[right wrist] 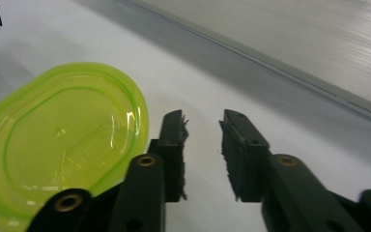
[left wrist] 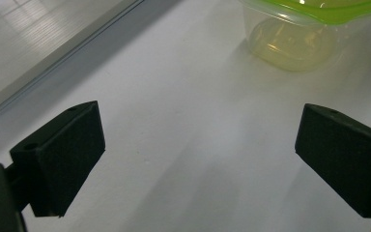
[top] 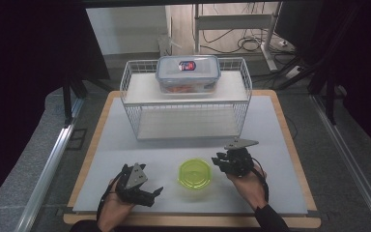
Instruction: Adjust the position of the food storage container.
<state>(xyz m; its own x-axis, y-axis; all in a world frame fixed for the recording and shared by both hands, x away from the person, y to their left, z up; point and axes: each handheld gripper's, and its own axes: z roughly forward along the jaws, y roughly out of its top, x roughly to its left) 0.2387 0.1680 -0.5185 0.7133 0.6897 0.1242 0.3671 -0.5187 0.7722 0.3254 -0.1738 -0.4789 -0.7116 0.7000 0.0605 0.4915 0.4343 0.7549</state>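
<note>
Between the two grippers on the white table top (top: 125, 145) sits a small round tub with a green lid (top: 194, 174). The left gripper (top: 155, 192) holds its jaws wide apart on nothing, the right gripper (top: 218, 159) has its jaws slightly parted, also on nothing, just beside the tub. The left gripper view adds the tub's clear wall; the high view adds a wire rack (top: 186, 99) carrying a lidded clear box (top: 188, 73), cables on the floor behind.

Glossy green plastic lid (top: 194, 174), probably matt tabletop (top: 125, 145)
</note>
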